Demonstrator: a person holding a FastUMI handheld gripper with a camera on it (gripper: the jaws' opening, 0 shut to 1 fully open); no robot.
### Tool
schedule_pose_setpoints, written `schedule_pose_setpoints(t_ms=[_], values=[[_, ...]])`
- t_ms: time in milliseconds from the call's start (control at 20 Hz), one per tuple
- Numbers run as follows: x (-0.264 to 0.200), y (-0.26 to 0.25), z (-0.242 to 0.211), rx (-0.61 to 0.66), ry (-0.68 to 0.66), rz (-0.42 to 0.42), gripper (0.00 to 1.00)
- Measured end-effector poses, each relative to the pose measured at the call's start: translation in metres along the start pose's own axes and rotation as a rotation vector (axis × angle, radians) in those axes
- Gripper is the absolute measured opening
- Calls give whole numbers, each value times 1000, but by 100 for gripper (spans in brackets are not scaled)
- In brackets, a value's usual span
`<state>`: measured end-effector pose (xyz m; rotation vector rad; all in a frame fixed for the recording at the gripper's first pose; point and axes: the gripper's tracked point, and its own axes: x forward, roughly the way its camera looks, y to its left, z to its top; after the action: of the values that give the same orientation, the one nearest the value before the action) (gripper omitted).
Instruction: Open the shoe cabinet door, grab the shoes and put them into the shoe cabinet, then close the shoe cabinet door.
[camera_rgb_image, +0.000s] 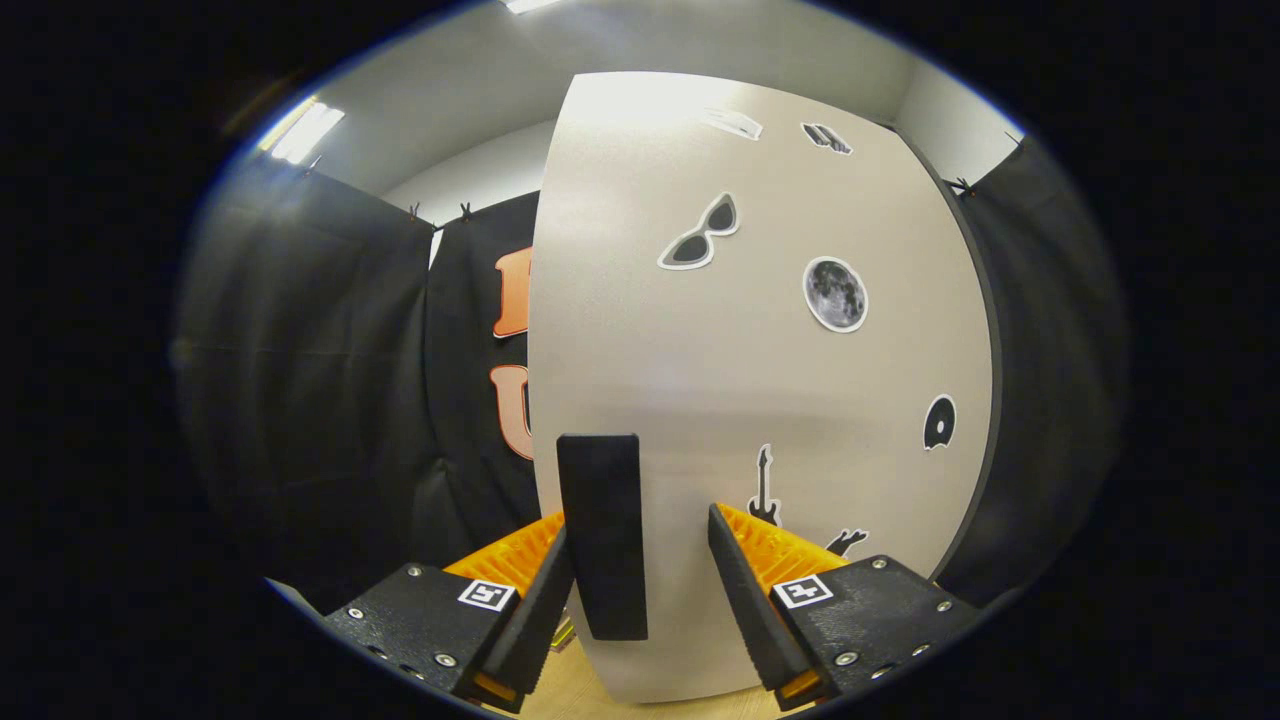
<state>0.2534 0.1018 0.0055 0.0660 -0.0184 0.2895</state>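
While the fingers (640, 560) stand spread and released, the shoe cabinet door (760, 380), pale and dotted with stickers, looms just ahead; its dark upright handle (602, 535) sits between them, nearer the left finger, contact unclear

No words, numbers or brand names can be read. Picture stickers without lettering are seen on the shoe cabinet door (760, 380): sunglasses (700, 233), a moon (835, 294), a guitar (764, 490) and a disc (938, 422). Two more stickers (826, 138) near the door's top are too blurred to be made out. A square black-and-white coded marker (486, 595) is carried on each half of the gripper (640, 545); no characters are legible on them. The gripper's fingers are held apart, with the door's dark handle (602, 535) between them and a gap left at the right finger.
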Motion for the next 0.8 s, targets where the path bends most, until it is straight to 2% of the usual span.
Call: schedule_pose_setpoints(t_ms=[400,800], values=[[25,4,-4,-107,-11,-81,82],[43,-3,-2,-47,2,-99,83]])
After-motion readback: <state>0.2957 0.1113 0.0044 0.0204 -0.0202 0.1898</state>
